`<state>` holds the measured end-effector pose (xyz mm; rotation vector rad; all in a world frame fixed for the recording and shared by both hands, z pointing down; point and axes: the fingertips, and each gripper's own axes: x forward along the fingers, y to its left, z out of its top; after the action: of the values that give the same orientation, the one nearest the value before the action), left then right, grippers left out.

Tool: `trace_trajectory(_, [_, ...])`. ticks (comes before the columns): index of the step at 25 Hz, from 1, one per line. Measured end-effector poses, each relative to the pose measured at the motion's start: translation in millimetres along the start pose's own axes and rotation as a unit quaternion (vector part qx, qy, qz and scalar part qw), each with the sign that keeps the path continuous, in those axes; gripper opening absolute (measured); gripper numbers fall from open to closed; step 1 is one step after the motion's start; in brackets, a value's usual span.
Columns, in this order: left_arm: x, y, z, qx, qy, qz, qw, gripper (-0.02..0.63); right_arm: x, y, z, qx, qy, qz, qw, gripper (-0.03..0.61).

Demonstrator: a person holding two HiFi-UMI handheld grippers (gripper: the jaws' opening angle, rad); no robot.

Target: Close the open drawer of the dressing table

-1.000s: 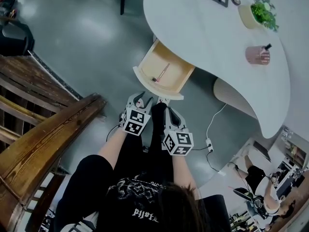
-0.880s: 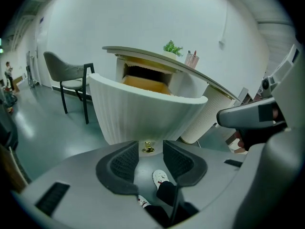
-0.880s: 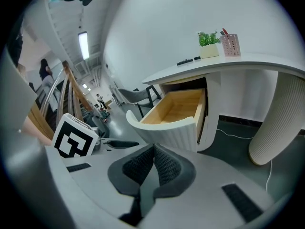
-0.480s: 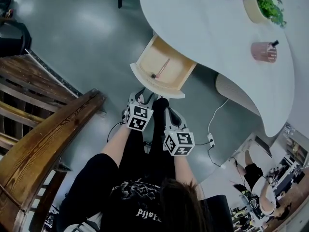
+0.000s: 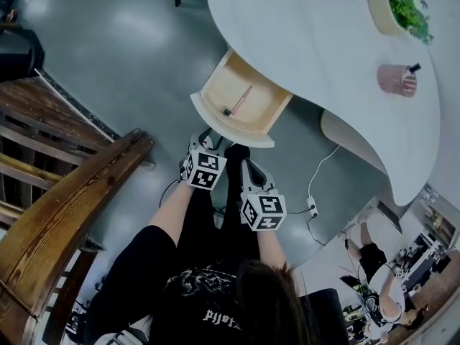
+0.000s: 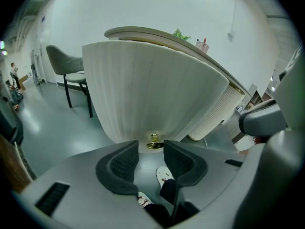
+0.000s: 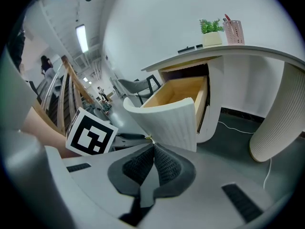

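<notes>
The dressing table's drawer (image 5: 241, 100) stands pulled out, pale wood inside, with a white ribbed front (image 6: 152, 89) and a small brass knob (image 6: 154, 142). A thin pink-handled tool (image 5: 239, 103) lies in it. My left gripper (image 5: 207, 139) sits just short of the drawer front; its jaws (image 6: 151, 149) stand open with nothing between them, and the knob is just beyond the tips. My right gripper (image 5: 249, 167) hangs beside it, a little further back, its jaws (image 7: 153, 148) shut on nothing. In the right gripper view the drawer front (image 7: 169, 120) is close ahead.
The white tabletop (image 5: 309, 56) carries a potted plant (image 5: 402, 13) and a pink pen holder (image 5: 397, 80). Its ribbed pedestal (image 5: 352, 139) stands right of the drawer, with a cable and power strip (image 5: 311, 210) on the floor. A wooden stair rail (image 5: 65, 200) runs on the left. A chair (image 6: 66, 66) stands beyond the table.
Both grippers have sunk a little, and the left one has come closer to the drawer front. The drawer stays open as before.
</notes>
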<state>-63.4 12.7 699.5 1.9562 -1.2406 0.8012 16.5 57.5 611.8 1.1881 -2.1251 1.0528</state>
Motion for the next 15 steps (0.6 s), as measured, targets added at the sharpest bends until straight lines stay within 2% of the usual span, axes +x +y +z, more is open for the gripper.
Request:
trace_trajectory(5, [3.2, -1.8, 0.4, 0.009, 0.009, -0.009, 0.9999, 0.160, -0.7, -2.5, -5.7, 0.005, 0.010, 0.000, 1.000, 0.026])
trace_trajectory(8, [5.2, -5.6, 1.1, 0.013, 0.015, -0.025, 0.9995, 0.119, -0.3, -7.5, -6.5, 0.013, 0.012, -0.006, 1.000, 0.026])
trace_trajectory(15, [6.7, -7.3, 0.7, 0.012, 0.019, -0.025, 0.9994, 0.117, 1.2, -11.4, -5.8, 0.018, 0.012, -0.006, 1.000, 0.026])
